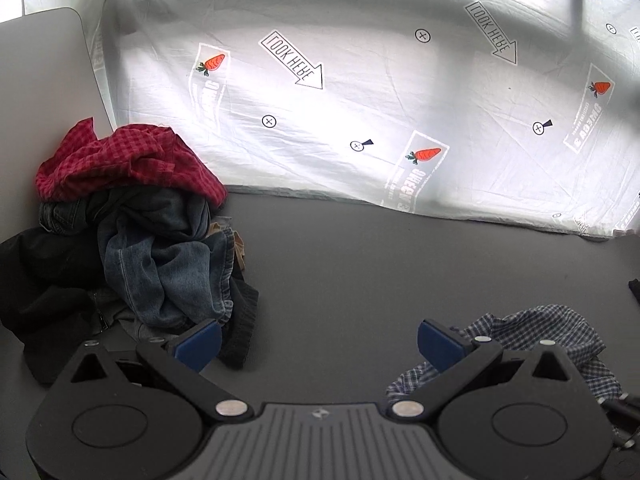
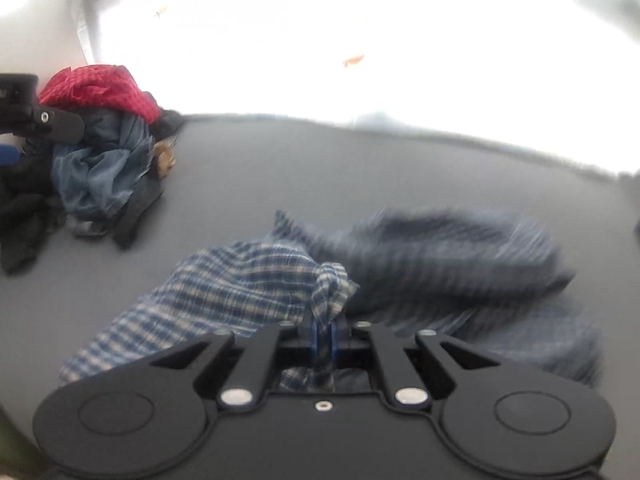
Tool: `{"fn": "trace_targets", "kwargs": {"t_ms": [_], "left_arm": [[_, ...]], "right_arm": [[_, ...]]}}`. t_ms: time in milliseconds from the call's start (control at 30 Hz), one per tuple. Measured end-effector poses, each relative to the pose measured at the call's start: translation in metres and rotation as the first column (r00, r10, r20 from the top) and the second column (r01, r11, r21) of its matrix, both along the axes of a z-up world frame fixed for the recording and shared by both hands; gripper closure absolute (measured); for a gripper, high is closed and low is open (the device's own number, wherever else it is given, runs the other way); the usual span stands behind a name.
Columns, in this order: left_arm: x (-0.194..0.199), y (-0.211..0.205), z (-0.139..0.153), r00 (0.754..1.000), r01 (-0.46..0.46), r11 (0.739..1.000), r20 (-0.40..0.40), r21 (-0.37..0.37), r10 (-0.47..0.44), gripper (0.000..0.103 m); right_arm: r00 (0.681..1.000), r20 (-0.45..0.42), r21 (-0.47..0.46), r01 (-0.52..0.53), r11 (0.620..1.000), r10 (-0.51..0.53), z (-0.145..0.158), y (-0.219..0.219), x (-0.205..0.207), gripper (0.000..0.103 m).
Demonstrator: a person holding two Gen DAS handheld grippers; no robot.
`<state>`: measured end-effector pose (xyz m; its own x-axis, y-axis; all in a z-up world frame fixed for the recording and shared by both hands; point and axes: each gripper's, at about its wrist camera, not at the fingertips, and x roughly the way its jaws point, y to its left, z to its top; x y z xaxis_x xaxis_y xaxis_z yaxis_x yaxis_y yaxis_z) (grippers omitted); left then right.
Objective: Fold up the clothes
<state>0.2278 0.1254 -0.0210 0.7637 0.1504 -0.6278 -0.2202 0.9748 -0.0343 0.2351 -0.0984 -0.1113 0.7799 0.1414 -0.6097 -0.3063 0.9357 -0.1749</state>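
Observation:
A blue-and-white checked shirt [image 2: 240, 292] lies crumpled on the grey table; its far part is blurred. My right gripper [image 2: 324, 334] is shut on a bunched fold of that shirt. The shirt also shows at the lower right of the left wrist view [image 1: 552, 332]. My left gripper [image 1: 318, 342] is open and empty, its blue pads wide apart over bare table, between the shirt and a clothes pile. The pile has a red checked garment [image 1: 128, 160] on top, blue jeans [image 1: 168, 260] and black clothes [image 1: 48, 280] below.
The grey table [image 1: 360, 260] ends at a white printed sheet [image 1: 360, 100] with carrots and arrows hanging behind it. The clothes pile [image 2: 100, 168] sits at the far left in the right wrist view, with the left gripper's body [image 2: 24, 108] beside it.

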Motion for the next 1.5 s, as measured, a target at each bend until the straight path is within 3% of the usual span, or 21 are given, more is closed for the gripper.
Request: {"fn": "trace_targets", "kwargs": {"t_ms": [67, 133, 167, 233, 300, 367, 500, 633, 667, 733, 800, 933, 1033, 1100, 1133, 1200, 1233, 1267, 1333, 1400, 1500], "left_arm": [[0.002, -0.004, 0.006, 1.000, 0.001, 1.000, 0.025, -0.021, -0.001, 0.000], [0.004, -0.012, 0.013, 0.999, 0.013, 0.999, 0.053, -0.039, -0.011, 0.000], [0.005, -0.018, 0.017, 0.997, 0.022, 0.999, 0.072, -0.043, -0.019, 0.000], [0.009, -0.032, 0.025, 0.993, 0.045, 0.998, 0.110, -0.044, -0.040, 0.000], [0.014, -0.051, 0.034, 0.985, 0.080, 0.996, 0.153, -0.033, -0.074, 0.000], [0.019, -0.070, 0.044, 0.975, 0.115, 0.993, 0.196, -0.023, -0.108, 0.000], [0.027, -0.111, 0.066, 0.939, 0.200, 0.980, 0.286, 0.004, -0.193, 0.000], [0.034, -0.152, 0.084, 0.887, 0.300, 0.954, 0.359, 0.029, -0.290, 0.000], [0.035, -0.162, 0.087, 0.872, 0.331, 0.943, 0.372, 0.033, -0.319, 0.000], [0.032, -0.180, 0.094, 0.828, 0.414, 0.910, 0.402, 0.033, -0.391, 0.000], [0.029, -0.197, 0.099, 0.768, 0.514, 0.858, 0.431, 0.025, -0.473, 0.000], [0.036, -0.216, 0.100, 0.667, 0.695, 0.715, 0.444, -0.082, -0.598, 0.000], [0.051, -0.229, 0.091, 0.611, 0.786, 0.580, 0.418, -0.214, -0.673, 0.001], [0.054, -0.240, 0.085, 0.581, 0.813, 0.523, 0.424, -0.258, -0.694, 0.003], [0.054, -0.246, 0.083, 0.572, 0.819, 0.508, 0.427, -0.266, -0.700, 0.012], [0.053, -0.258, 0.082, 0.578, 0.815, 0.524, 0.418, -0.248, -0.701, 0.031], [0.051, -0.263, 0.081, 0.592, 0.803, 0.551, 0.411, -0.226, -0.694, 0.045], [0.049, -0.265, 0.082, 0.613, 0.783, 0.589, 0.410, -0.199, -0.676, 0.052], [0.044, -0.265, 0.083, 0.652, 0.736, 0.659, 0.420, -0.152, -0.631, 0.081], [0.040, -0.257, 0.086, 0.672, 0.706, 0.695, 0.438, -0.136, -0.597, 0.092], [0.035, -0.237, 0.090, 0.706, 0.657, 0.738, 0.467, -0.150, -0.533, 0.098]], "right_arm": [[0.963, 0.267, -0.209, 0.014, 0.978, 0.043, 0.037, -0.009, -0.003, 0.097], [0.862, 0.488, -0.389, 0.077, 0.918, 0.134, 0.068, -0.018, -0.005, 0.097], [0.793, 0.578, -0.468, 0.129, 0.875, 0.193, 0.080, -0.022, -0.005, 0.097], [0.622, 0.710, -0.585, 0.260, 0.768, 0.330, 0.104, -0.029, -0.006, 0.097], [0.477, 0.778, -0.601, 0.373, 0.707, 0.409, 0.130, -0.038, -0.006, 0.097], [0.374, 0.828, -0.554, 0.424, 0.717, 0.418, 0.162, -0.047, -0.008, 0.097], [0.197, 0.899, -0.437, 0.478, 0.762, 0.392, 0.217, -0.065, -0.021, 0.096], [0.010, 0.923, -0.335, 0.515, 0.789, 0.385, 0.264, -0.088, -0.053, 0.096], [-0.018, 0.924, -0.318, 0.516, 0.795, 0.381, 0.273, -0.095, -0.061, 0.095], [-0.054, 0.932, -0.286, 0.500, 0.817, 0.359, 0.291, -0.106, -0.073, 0.095], [-0.069, 0.941, -0.262, 0.474, 0.841, 0.332, 0.304, -0.117, -0.083, 0.095], [-0.075, 0.956, -0.224, 0.441, 0.869, 0.284, 0.318, -0.134, -0.094, 0.094], [-0.062, 0.968, -0.199, 0.413, 0.889, 0.245, 0.319, -0.145, -0.101, 0.093], [-0.051, 0.973, -0.186, 0.393, 0.901, 0.224, 0.318, -0.150, -0.102, 0.093], [-0.047, 0.975, -0.184, 0.389, 0.903, 0.219, 0.317, -0.152, -0.101, 0.093], [-0.046, 0.975, -0.182, 0.394, 0.901, 0.218, 0.314, -0.154, -0.100, 0.093], [-0.044, 0.975, -0.183, 0.399, 0.898, 0.219, 0.313, -0.155, -0.100, 0.093], [-0.043, 0.975, -0.184, 0.403, 0.896, 0.219, 0.312, -0.156, -0.099, 0.093], [-0.038, 0.976, -0.182, 0.404, 0.897, 0.215, 0.310, -0.160, -0.100, 0.093], [-0.034, 0.979, -0.171, 0.403, 0.899, 0.201, 0.309, -0.164, -0.100, 0.093], [-0.033, 0.986, -0.138, 0.389, 0.911, 0.163, 0.308, -0.170, -0.097, 0.093]]}}
